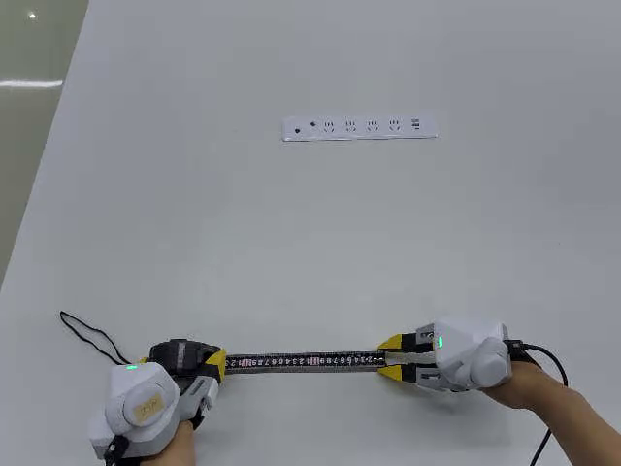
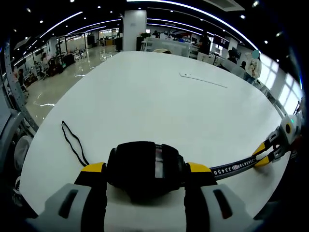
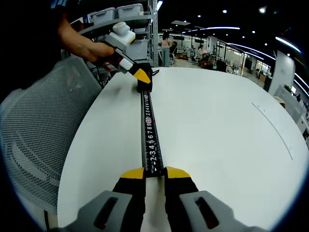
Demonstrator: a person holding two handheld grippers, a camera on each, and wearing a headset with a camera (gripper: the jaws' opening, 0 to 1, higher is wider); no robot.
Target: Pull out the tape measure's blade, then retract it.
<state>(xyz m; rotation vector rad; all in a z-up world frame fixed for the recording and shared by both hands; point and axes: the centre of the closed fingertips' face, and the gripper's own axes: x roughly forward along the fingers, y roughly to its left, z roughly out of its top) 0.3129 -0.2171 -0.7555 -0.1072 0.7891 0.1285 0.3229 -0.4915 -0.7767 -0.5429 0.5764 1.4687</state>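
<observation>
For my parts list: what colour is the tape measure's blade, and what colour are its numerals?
Black with white numerals. The blade shows best in the right gripper view.

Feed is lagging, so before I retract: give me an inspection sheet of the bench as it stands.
Surface: white table, flat and matte.
Job's things: tape case near the front edge; blade drawn out, lying flat along the table.
Clutter: power strip farther back, apart from the work.
Tongs: left tongs shut on the tape case; right tongs shut on the blade's end.
Cables: black cord looped on the table beside the case; cable trailing from the right tongs.
Surroundings: mesh chair at the table's edge; open office with people far off.
</observation>
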